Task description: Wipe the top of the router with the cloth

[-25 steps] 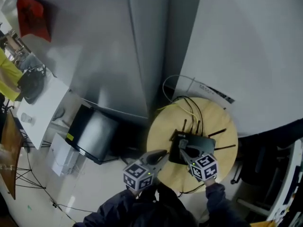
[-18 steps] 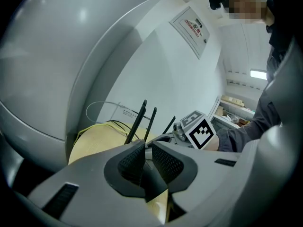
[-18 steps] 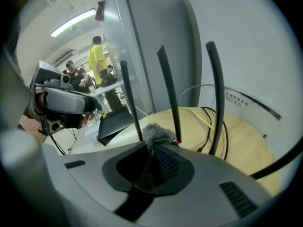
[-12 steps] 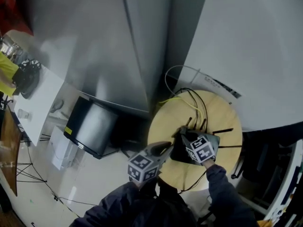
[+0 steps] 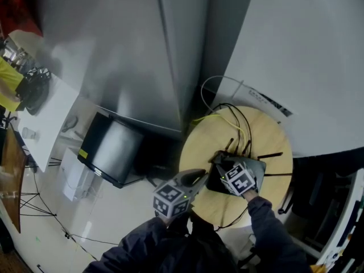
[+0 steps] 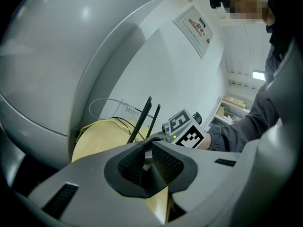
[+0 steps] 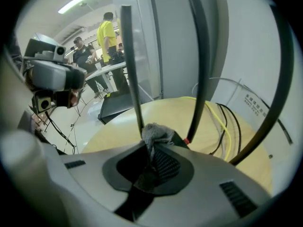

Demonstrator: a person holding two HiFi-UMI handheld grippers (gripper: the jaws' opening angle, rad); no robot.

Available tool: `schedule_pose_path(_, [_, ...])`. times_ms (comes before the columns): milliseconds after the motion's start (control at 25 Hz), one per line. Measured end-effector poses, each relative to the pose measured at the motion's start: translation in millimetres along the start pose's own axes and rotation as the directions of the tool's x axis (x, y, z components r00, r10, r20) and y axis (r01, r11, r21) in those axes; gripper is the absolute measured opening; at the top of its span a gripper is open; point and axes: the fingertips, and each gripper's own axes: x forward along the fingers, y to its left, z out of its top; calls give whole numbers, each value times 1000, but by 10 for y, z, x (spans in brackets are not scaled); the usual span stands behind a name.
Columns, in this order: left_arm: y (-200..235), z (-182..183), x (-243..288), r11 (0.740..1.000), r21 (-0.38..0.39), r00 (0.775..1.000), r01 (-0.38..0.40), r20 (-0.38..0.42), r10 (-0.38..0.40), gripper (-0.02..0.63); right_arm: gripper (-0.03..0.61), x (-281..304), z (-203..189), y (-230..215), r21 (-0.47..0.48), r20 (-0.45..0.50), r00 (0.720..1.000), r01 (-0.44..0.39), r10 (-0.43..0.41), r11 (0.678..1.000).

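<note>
A black router [image 5: 215, 180] with thin upright antennas [image 7: 130, 65] sits on a round wooden table [image 5: 267, 138]. My right gripper [image 5: 219, 161] is over the router's top, shut on a small grey cloth [image 7: 153, 132] that bunches out past its tips. In the right gripper view the cloth lies against the router's near edge [image 7: 177, 138], between two antennas. My left gripper [image 5: 199, 177] hovers at the table's left rim beside the router, shut, with nothing held. The left gripper view shows the antennas [image 6: 142, 119] and the right gripper's marker cube [image 6: 185, 129].
Yellow and black cables [image 5: 227, 121] run off the table's far side toward a white curved wall [image 5: 307, 56]. A black boxy unit [image 5: 111, 152] lies on the floor to the left, below grey panels [image 5: 136, 50]. People [image 7: 108, 37] stand far off by a table.
My right gripper has moved with the cloth from the router's near side farther across its top, toward the antennas. The left gripper has stayed at the table's rim.
</note>
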Motion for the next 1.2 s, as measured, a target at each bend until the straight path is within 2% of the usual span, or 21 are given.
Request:
schedule_pose_path(160, [-22,-15,-15,1000,-3,1000,3,3,-3,31,66,-31,-102,297,-63,-25,999,-36,34,997])
schedule_pose_path(440, [-79,-77,-59,1000,-3,1000,11,2,-11,31,66,-92,-344,851,-119,-49,994,-100,95,988])
schedule_pose_path(680, [-73,-110,-105,1000,-10,1000,6,4,-6,31,66,-109,-402,1007,-135,-47,990,-137,132,981])
schedule_pose_path(800, [-69,-114,-135,1000,-12,1000,3,3,-3,31,66,-166,-324,806,-97,5,992,-124,125,988])
schedule_pose_path(1040, [-19,-107,-170,1000,-8,1000,-8,5,8,31,65,-240,-285,-90,2,27,1000,5,-5,1000])
schedule_pose_path(1200, [18,-139,-167,1000,-6,1000,-13,-5,13,31,64,-205,-230,-383,36,51,997,51,-53,998])
